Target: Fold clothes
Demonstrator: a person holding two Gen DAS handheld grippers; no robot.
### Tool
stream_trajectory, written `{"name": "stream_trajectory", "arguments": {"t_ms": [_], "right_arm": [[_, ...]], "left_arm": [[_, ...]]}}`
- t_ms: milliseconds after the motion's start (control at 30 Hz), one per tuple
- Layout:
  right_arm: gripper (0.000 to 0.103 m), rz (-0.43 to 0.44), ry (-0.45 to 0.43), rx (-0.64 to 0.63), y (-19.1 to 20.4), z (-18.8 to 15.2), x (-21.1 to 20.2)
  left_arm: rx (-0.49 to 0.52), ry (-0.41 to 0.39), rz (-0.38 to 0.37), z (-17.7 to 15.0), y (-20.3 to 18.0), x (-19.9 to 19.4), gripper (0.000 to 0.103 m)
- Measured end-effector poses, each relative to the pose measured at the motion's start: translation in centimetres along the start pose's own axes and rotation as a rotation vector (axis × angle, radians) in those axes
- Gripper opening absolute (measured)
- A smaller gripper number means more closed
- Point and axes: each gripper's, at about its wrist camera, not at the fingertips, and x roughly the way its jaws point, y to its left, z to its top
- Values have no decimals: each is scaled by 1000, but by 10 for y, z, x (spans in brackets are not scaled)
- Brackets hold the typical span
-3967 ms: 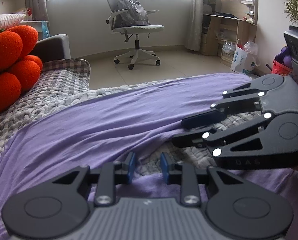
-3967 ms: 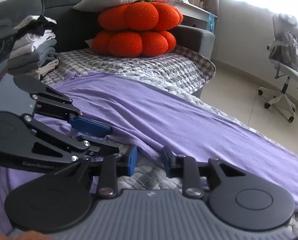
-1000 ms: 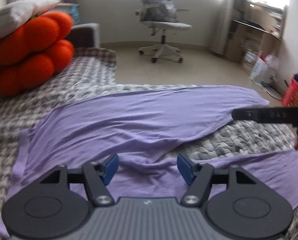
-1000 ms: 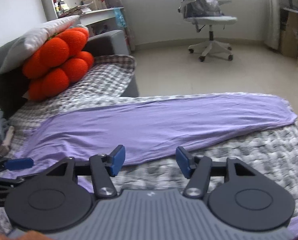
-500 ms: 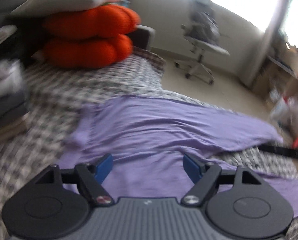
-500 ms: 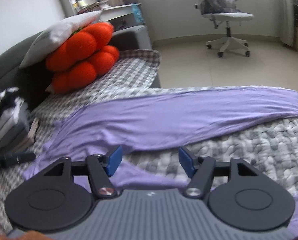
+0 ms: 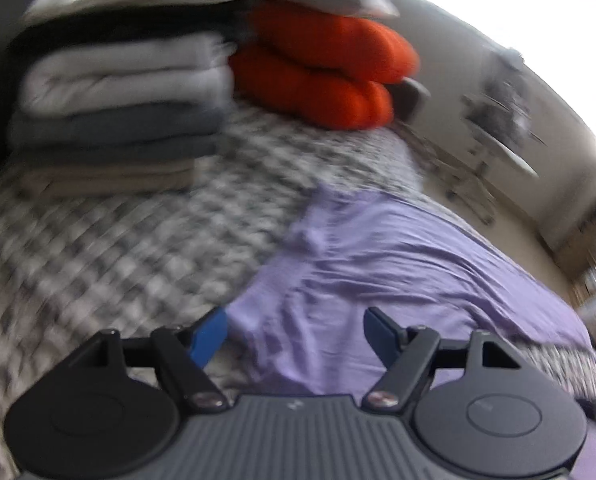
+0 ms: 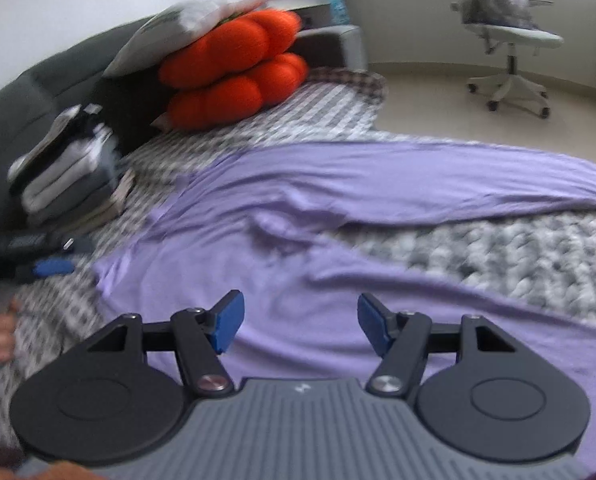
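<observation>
A purple garment point(image 7: 378, 264) lies spread on a grey checked sofa cover point(image 7: 97, 260), with two long legs or sleeves running to the right point(image 8: 378, 184). My left gripper point(image 7: 293, 332) is open and empty, over the garment's left edge. My right gripper point(image 8: 298, 324) is open and empty, over the garment's near part. The left gripper also shows at the far left of the right wrist view point(image 8: 37, 256). The left wrist view is blurred by motion.
A stack of folded clothes point(image 7: 117, 108) sits at the sofa back point(image 8: 69, 172). An orange plush cushion point(image 8: 233, 72) under a grey pillow point(image 8: 189, 28) lies beyond. An office chair point(image 8: 506, 40) stands on the floor.
Both grippers have opened wider and let go of the garment. The left gripper has swung left toward the garment's left edge and the folded stack. The right gripper has moved slightly left.
</observation>
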Motion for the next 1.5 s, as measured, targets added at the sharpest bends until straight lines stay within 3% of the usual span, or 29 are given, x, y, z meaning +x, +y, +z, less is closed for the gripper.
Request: {"name": "stream_trajectory", "arguments": {"t_ms": [133, 267, 400, 533, 633, 667, 733, 767, 967, 1133, 1267, 1333, 1400, 1433, 1467, 1500], "right_arm": [[66, 82, 39, -114, 24, -19, 0], [48, 138, 75, -244, 46, -32, 5], [36, 162, 120, -332, 58, -42, 14], [34, 142, 134, -395, 65, -49, 22], [27, 119, 116, -422, 65, -52, 24], [23, 110, 109, -430, 66, -53, 24], [15, 99, 100, -441, 67, -53, 25], [1, 95, 100, -442, 68, -53, 25], [1, 159, 116, -381, 65, -46, 19], [1, 171, 154, -376, 66, -48, 24], [4, 177, 166, -351, 64, -46, 26], [14, 178, 167, -334, 64, -45, 24], [16, 172, 161, -328, 64, -43, 20], [16, 170, 156, -319, 63, -42, 18], [27, 168, 150, -310, 62, -40, 16], [45, 165, 140, -296, 60, -39, 13]], "left_arm": [[-115, 18, 7, -4, 20, 9, 58], [-194, 34, -21, -9, 31, 15, 54], [-222, 24, 2, -12, 33, 20, 51], [-201, 15, -18, -11, 26, 28, 50], [-164, -9, 12, -12, 16, 36, 30], [-151, -14, 28, -13, 13, 38, 17], [-137, -35, 56, -15, 10, 39, 10], [-127, -53, 70, -16, 9, 38, 7], [-106, -133, 136, -15, 9, 24, 6], [-75, -82, 178, -17, 8, 38, 6], [-42, -90, 193, -18, 1, 37, 9], [-47, -91, 183, -19, 0, 35, 11], [-52, -86, 169, -18, -2, 31, 32], [-55, -84, 162, -18, -3, 30, 37], [-55, -86, 152, -18, -5, 28, 44], [-54, -88, 141, -17, -7, 25, 45]]}}
